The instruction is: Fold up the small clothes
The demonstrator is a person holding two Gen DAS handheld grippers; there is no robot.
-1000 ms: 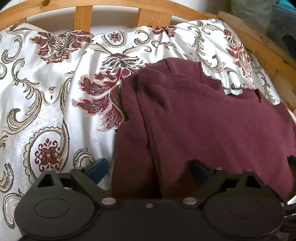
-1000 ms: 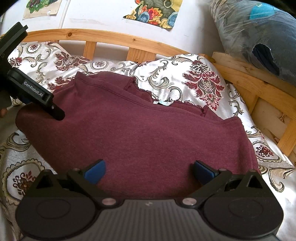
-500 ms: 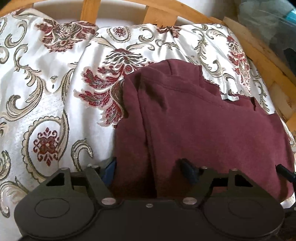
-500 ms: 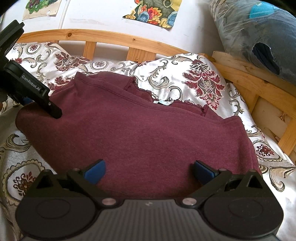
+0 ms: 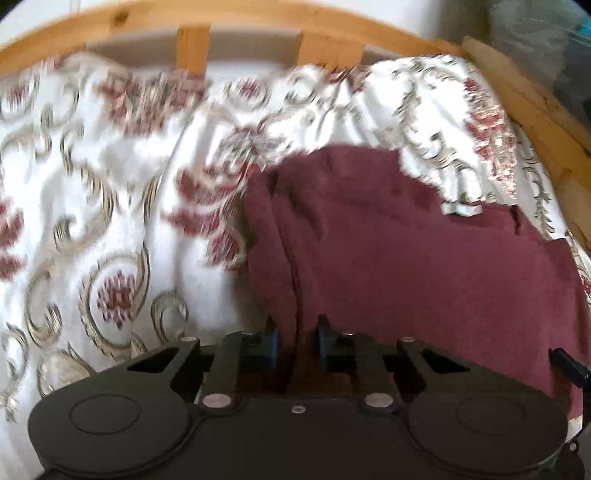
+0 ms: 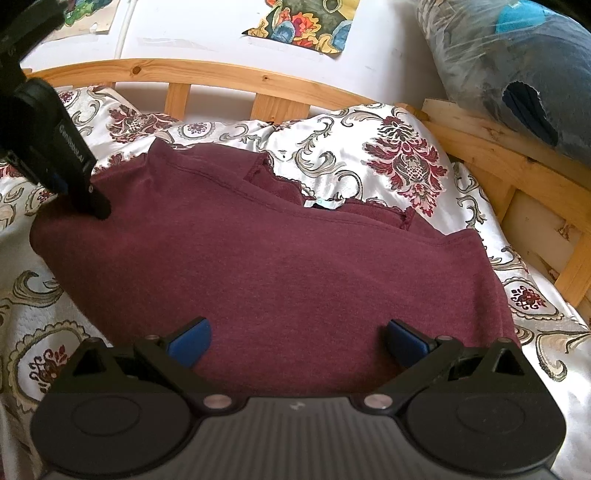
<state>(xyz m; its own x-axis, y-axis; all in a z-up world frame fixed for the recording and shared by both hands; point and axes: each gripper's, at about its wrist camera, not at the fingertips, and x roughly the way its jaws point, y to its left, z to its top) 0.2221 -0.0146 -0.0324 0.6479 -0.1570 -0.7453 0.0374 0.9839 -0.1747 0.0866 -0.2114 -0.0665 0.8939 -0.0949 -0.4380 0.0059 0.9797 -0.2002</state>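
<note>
A maroon top [image 6: 288, 258] with a white neck label [image 6: 325, 203] lies spread on the bed, its left side folded over. In the left wrist view the folded edge [image 5: 295, 280] runs up between the fingers of my left gripper [image 5: 297, 341]. Those jaws are closing, with the cloth pinched between the pads. The same gripper [image 6: 74, 177] shows at the garment's left end in the right wrist view. My right gripper [image 6: 295, 339] hangs open over the near hem, its blue pads [image 6: 190, 341] wide apart and nothing between them.
A white bedspread [image 6: 369, 155] with red and gold ornaments covers the bed. A wooden slatted rail [image 6: 221, 75] curves along the back and right. A plastic-wrapped bundle [image 6: 517, 74] rests beyond the right rail. Paper pictures [image 6: 306, 26] hang on the wall.
My left jaws have come together from wide open onto the garment's folded left edge, and that hand has risen a little. The right gripper has stayed still and open.
</note>
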